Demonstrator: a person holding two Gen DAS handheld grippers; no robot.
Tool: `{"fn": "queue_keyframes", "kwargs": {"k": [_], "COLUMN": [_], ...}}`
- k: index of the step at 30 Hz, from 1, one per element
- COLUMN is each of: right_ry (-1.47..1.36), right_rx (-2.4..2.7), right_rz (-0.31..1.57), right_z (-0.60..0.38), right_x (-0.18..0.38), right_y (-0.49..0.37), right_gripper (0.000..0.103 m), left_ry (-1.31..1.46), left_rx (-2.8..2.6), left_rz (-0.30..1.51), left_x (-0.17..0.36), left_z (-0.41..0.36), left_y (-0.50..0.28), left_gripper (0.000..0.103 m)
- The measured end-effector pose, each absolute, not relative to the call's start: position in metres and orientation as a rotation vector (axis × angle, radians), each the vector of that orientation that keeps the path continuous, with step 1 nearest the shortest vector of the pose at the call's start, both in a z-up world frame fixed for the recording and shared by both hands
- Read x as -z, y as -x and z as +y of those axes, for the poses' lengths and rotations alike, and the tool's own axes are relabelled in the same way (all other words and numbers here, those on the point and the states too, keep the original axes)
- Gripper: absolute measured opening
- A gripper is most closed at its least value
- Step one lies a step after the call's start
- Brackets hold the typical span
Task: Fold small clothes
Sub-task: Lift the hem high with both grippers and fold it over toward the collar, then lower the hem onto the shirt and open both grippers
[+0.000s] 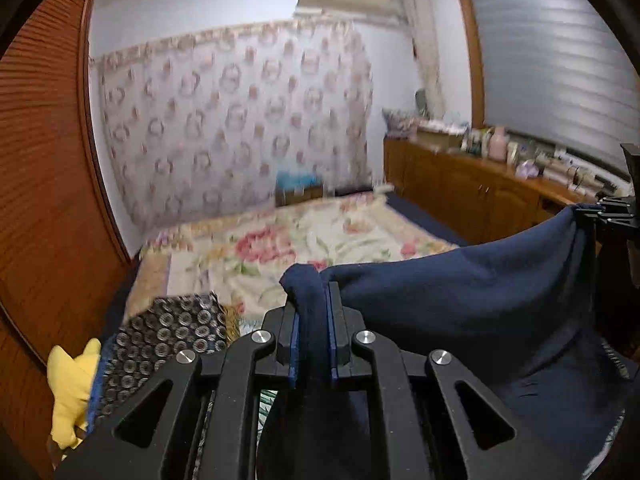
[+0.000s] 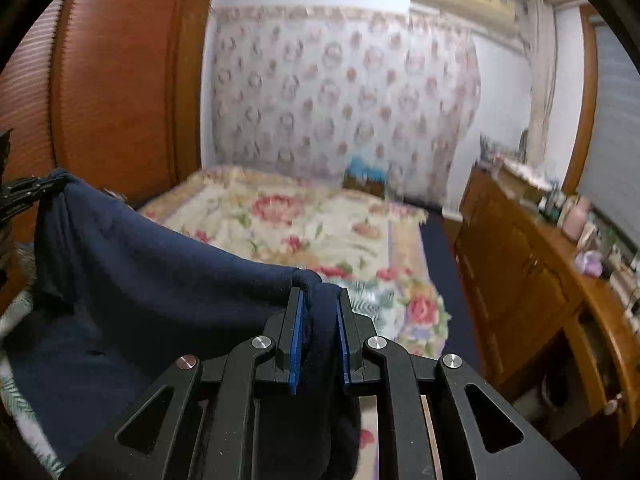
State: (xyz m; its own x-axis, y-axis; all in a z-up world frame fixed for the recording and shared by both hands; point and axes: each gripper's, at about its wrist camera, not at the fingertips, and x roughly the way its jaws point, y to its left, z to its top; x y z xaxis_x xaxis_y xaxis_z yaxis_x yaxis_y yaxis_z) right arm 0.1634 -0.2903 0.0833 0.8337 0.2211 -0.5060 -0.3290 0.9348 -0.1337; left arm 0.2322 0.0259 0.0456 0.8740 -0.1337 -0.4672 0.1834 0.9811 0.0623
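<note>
A navy blue garment (image 1: pixel 472 304) hangs stretched between my two grippers above the floral bed (image 1: pixel 280 248). My left gripper (image 1: pixel 313 300) is shut on one bunched corner of it. My right gripper (image 2: pixel 320 304) is shut on the other corner; the cloth (image 2: pixel 160 280) sags to the left toward the left gripper (image 2: pixel 28 192) at the frame's edge. In the left wrist view the right gripper (image 1: pixel 612 212) shows at the far right, pinching the cloth's top edge. The garment's lower part drapes down out of sight.
A dark patterned cloth (image 1: pixel 168 336) and a yellow item (image 1: pixel 72 388) lie at the bed's near left. A wooden wardrobe (image 1: pixel 44 184) stands left. A low wooden cabinet (image 2: pixel 532 280) with clutter runs along the right. A floral curtain (image 2: pixel 340 96) hangs behind the bed (image 2: pixel 300 232).
</note>
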Motion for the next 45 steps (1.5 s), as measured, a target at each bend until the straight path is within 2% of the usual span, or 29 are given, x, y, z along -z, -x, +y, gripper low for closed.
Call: {"fn": "queue_keyframes", "kwargs": {"k": [9, 12, 15, 17, 19, 20, 22, 31, 39, 45], "right_ry": [0.164, 0.161, 0.158, 0.146, 0.139, 0.135, 0.12, 0.084, 0.094, 0.022], "right_rx": [-0.317, -0.334, -0.337, -0.342, -0.33, -0.324, -0.324, -0.329, -0.294, -0.297], "right_rz": [0.648, 0.665, 0.673, 0.686, 0.686, 0.687, 0.688, 0.721, 0.731, 0.818], "right_z": [-0.299, -0.31, -0.317, -0.319, -0.321, -0.322, -0.325, -0.331, -0.342, -0.349], "right_x": [-0.102, -0.1, -0.089, -0.08, -0.079, -0.073, -0.061, -0.059, -0.087, -0.056], "right_y": [-0.245, -0.242, -0.244, -0.241, -0.234, -0.237, -0.24, -0.208, -0.186, -0.168], "right_gripper": [0.015, 0.017, 0.033, 0.053, 0.067, 0.07, 0.07, 0.07, 0.07, 0.07], "left_ry": [-0.143, -0.14, -0.139, -0.132, -0.122, -0.115, -0.094, -0.089, -0.07, -0.022], "left_rx": [0.153, 0.161, 0.19, 0.21, 0.219, 0.222, 0.225, 0.241, 0.255, 0.249], "left_rz": [0.642, 0.686, 0.715, 0.718, 0.731, 0.735, 0.742, 0.795, 0.815, 0.845], "left_x": [-0.012, -0.005, -0.001, 0.001, 0.004, 0.005, 0.008, 0.029, 0.041, 0.055], "left_z": [0.012, 0.01, 0.007, 0.007, 0.008, 0.01, 0.013, 0.01, 0.003, 0.006], "left_y": [-0.276, -0.281, -0.275, -0.266, -0.257, -0.253, -0.246, -0.211, -0.193, -0.182], "left_gripper": [0.012, 0.02, 0.029, 0.047, 0.054, 0.064, 0.073, 0.074, 0.074, 0.074]}}
